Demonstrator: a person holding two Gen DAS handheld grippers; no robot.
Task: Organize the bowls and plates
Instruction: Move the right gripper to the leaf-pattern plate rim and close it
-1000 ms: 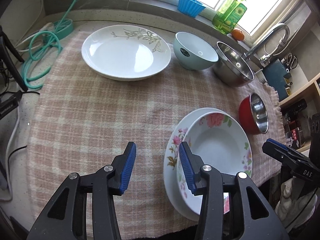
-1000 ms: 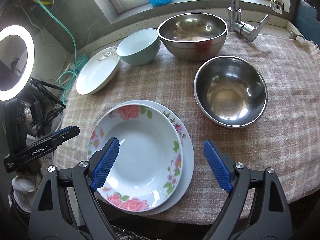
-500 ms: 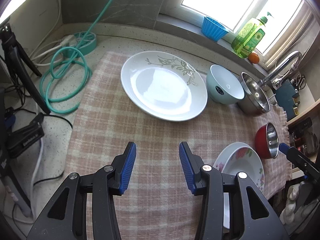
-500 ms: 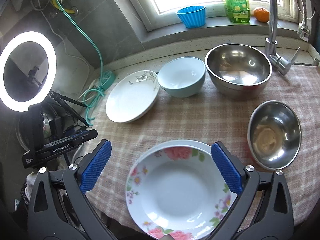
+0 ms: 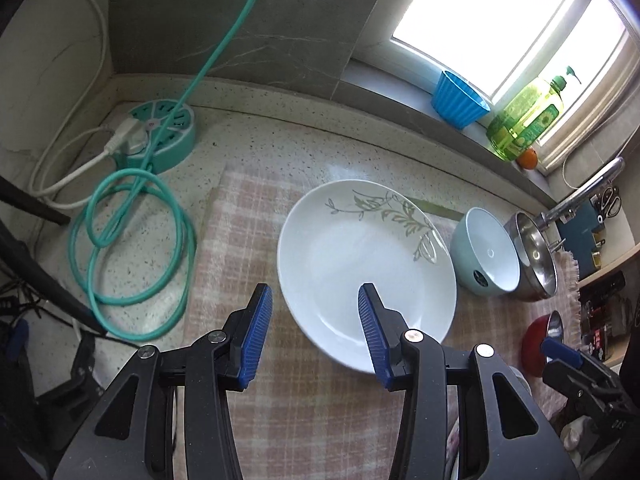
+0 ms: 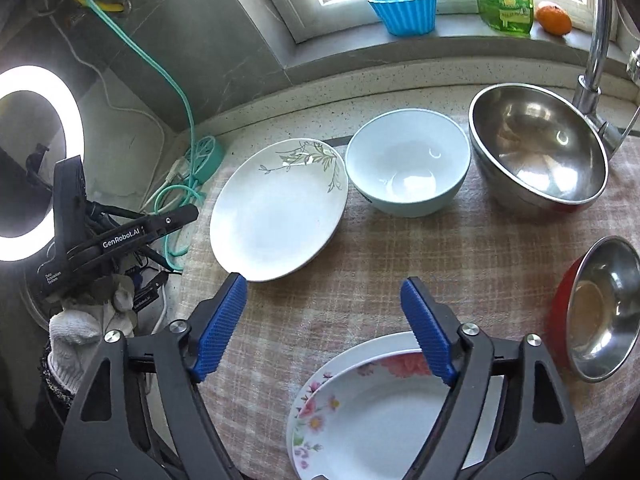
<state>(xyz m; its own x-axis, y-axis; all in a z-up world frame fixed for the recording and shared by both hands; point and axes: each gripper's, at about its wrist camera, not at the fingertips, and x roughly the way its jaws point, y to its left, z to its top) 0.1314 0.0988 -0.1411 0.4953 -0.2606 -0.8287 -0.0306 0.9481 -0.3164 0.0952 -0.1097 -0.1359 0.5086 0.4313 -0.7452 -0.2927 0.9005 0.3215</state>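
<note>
My left gripper (image 5: 312, 334), released with jaws apart, has swung away from the rose-patterned plates (image 6: 372, 416) stacked near me to line up on the leaf-patterned plate (image 5: 366, 272) at the far left of the checked cloth (image 6: 440, 264), so I judge that plate joins the stack next. My right gripper (image 6: 326, 326) hangs spread and empty above the stack, and "GenRobot.AI" reads on the left gripper's body.

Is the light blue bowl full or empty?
Empty. The right wrist view looks straight into the blue bowl, showing only its bare white inside with a glint of light.
</note>
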